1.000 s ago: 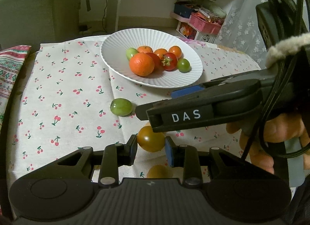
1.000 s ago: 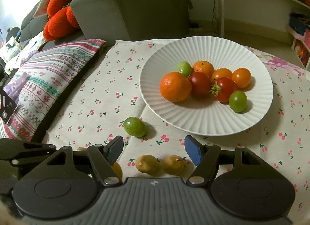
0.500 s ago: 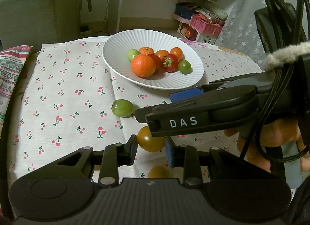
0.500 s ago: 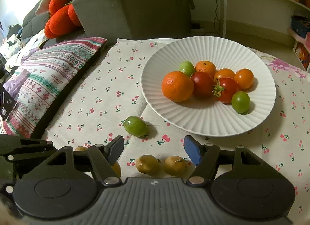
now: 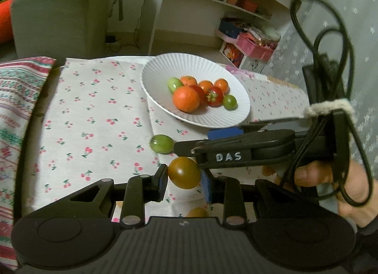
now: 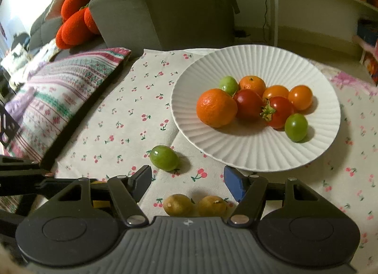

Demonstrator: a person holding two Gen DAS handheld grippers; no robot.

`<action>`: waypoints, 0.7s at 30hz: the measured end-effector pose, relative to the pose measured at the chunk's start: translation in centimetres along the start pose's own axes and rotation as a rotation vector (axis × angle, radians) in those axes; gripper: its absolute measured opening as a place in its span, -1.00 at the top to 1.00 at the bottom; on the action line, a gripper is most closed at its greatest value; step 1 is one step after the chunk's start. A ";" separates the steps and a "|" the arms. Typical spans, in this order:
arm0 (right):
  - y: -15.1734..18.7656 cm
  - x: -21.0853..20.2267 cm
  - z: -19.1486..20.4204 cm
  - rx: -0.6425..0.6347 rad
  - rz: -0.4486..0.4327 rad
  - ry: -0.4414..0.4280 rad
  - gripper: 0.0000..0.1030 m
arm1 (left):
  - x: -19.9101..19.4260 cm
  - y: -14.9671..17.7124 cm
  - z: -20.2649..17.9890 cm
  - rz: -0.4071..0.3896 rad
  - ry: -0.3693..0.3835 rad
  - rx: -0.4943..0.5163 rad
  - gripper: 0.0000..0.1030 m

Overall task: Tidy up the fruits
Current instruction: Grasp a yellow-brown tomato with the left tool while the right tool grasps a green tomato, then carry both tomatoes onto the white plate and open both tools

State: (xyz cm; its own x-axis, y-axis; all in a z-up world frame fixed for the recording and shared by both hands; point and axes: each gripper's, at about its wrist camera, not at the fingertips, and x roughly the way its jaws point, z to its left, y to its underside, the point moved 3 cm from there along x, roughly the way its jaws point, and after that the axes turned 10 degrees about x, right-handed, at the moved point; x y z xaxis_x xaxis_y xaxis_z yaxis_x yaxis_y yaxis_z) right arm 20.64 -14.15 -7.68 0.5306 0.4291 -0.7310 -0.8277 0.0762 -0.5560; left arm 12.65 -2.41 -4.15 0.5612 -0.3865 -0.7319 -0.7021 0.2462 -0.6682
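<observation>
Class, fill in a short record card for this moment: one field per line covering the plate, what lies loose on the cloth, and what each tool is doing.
plate: white ribbed plate holding eight small fruits
largest fruit on plate: mandarin
loose on cloth: green grape; two yellowish fruits side by side
left tool: shut on an orange-brown tomato
right tool: open, nothing between its pads, above the yellowish pair
cloth: cherry-print tablecloth

The plate is white. The cloth is cream with little red cherries. 1 grape is green. The big orange is orange.
</observation>
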 end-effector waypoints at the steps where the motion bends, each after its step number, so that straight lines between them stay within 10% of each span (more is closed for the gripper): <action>1: -0.1 0.1 -0.2 0.022 0.002 -0.014 -0.24 | -0.3 -0.1 0.4 -0.004 -0.005 -0.010 0.65; 15: 0.1 2.8 0.8 -0.014 -0.048 -0.051 -0.26 | -1.8 -1.2 4.7 -0.082 -0.093 -0.130 0.64; 21: 0.6 3.3 2.2 -0.085 -0.069 -0.036 0.20 | -2.2 -1.2 5.0 -0.087 -0.105 -0.137 0.64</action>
State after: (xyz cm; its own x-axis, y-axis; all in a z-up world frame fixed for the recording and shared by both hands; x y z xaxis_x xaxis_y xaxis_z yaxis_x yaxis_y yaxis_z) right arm 21.51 -10.70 -9.57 0.5775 0.4575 -0.6761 -0.7703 0.0310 -0.6370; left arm 14.44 2.58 -2.46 0.6602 -0.3043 -0.6867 -0.6978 0.0897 -0.7107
